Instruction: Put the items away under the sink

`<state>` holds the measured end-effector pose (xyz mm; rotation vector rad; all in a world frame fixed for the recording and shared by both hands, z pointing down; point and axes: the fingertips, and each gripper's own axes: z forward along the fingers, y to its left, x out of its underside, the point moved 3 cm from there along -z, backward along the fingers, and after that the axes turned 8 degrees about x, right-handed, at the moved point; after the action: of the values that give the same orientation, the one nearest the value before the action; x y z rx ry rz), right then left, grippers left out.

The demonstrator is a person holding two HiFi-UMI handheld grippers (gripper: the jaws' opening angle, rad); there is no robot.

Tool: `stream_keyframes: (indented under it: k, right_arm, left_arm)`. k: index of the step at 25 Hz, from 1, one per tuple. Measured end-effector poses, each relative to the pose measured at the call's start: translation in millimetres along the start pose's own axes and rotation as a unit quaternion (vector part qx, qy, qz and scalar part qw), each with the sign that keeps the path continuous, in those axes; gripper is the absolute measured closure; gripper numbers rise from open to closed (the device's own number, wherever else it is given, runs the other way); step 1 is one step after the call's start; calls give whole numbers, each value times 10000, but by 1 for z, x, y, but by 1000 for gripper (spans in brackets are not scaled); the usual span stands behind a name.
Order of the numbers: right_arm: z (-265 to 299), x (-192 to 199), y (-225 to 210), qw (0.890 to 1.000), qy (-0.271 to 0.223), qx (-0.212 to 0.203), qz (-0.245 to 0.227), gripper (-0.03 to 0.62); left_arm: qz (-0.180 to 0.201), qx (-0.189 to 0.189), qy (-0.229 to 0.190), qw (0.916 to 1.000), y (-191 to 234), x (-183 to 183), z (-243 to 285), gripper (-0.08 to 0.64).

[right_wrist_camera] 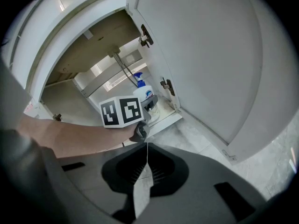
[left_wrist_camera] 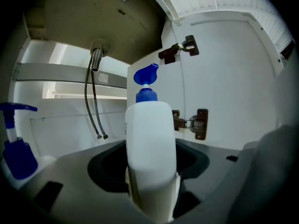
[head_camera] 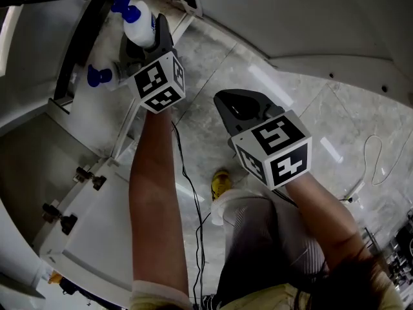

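At the cabinet mouth, your left tongs (left_wrist_camera: 150,185) are pinching the white bottle (left_wrist_camera: 149,134) upright, right of the blue bottle (left_wrist_camera: 17,155); your right tongs (right_wrist_camera: 145,171) are hanging back, pressed together

Two spray bottles at the open under-sink cabinet
The white bottle (left_wrist_camera: 149,143) with a blue trigger head is upright at the cabinet opening, clamped in the left gripper (head_camera: 147,36). The second spray bottle (left_wrist_camera: 16,155), also blue-headed, stands to its left, apart from it.
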<state>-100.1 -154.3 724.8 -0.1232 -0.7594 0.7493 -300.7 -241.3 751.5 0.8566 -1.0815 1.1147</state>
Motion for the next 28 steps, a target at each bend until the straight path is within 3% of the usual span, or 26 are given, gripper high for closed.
stream_keyframes:
  k: [13, 23, 28]
  right_arm:
    - [9, 17, 4, 9999, 119, -63, -57, 565]
    - [5, 23, 7, 9998, 169, -12, -58, 565]
    - [-1, 23, 8, 9999, 165, 22, -31, 565]
  left_arm:
    - [-237, -131, -137, 9995, 11, 5, 17, 264]
    - [81, 113, 162, 9998, 7, 12, 5, 264]
    - [62, 128, 367, 9992, 7, 19, -2, 263]
